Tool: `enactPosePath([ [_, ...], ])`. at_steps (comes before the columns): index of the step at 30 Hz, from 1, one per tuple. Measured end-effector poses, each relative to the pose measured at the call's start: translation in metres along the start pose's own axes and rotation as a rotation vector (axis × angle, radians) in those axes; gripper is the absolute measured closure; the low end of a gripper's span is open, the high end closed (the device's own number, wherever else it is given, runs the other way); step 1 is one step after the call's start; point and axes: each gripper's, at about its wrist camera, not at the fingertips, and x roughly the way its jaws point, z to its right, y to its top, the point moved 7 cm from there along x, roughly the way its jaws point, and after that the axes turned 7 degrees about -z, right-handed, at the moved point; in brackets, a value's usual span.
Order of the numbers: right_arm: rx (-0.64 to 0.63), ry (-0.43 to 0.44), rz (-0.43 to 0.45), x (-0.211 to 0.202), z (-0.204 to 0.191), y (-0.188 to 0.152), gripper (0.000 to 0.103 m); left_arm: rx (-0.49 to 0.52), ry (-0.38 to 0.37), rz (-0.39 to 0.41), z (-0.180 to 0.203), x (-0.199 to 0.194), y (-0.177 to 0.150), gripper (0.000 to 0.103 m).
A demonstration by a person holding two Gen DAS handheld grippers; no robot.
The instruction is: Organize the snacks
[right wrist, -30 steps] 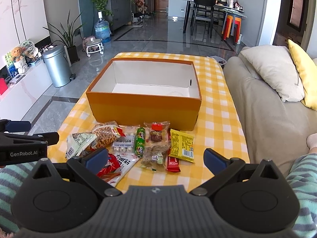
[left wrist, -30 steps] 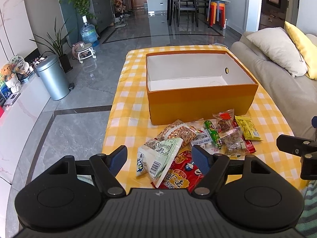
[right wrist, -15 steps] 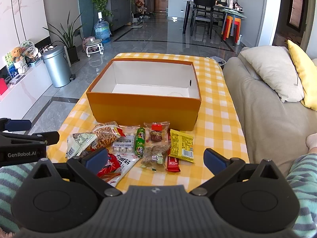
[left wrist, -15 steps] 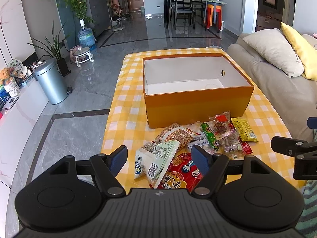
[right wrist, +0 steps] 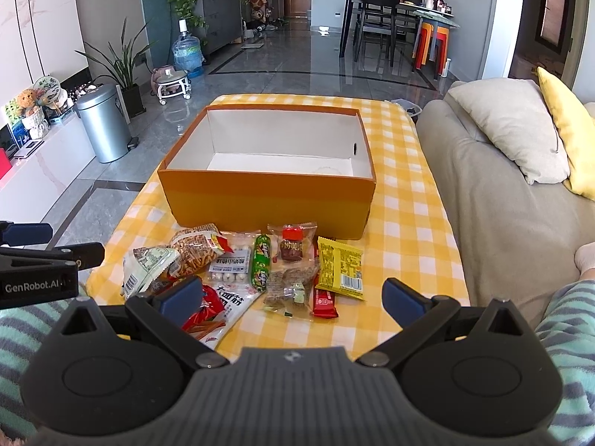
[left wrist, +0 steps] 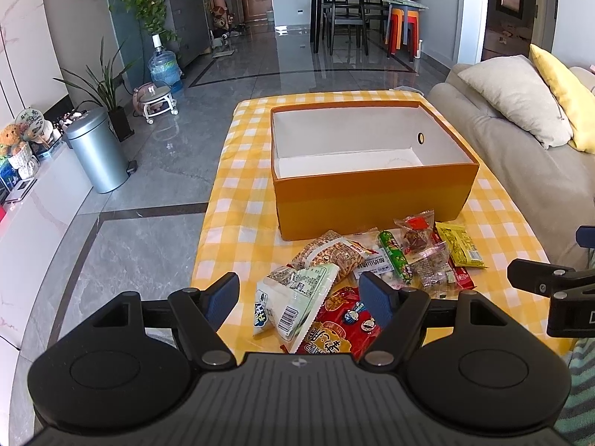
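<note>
One orange box (right wrist: 267, 200), two open tools, several snack packets (right wrist: 260, 271)

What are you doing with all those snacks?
A person is about to tidy them. A pile of snack packets lies on the yellow checked tablecloth, just in front of an orange box whose visible inside holds nothing yet. The left gripper and the right gripper both hang open above the pile, gripping nothing. No snack has gone into the box yet.
</note>
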Motion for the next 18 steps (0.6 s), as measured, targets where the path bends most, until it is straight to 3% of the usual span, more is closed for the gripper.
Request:
enactPosePath([
  [18,0.011,-0.001,-0.016,0.0054,-0.0005,-0.0002,0.004,0.004,0.001,-0.019,0.0004,0.0033,-0.0021,0.017],
])
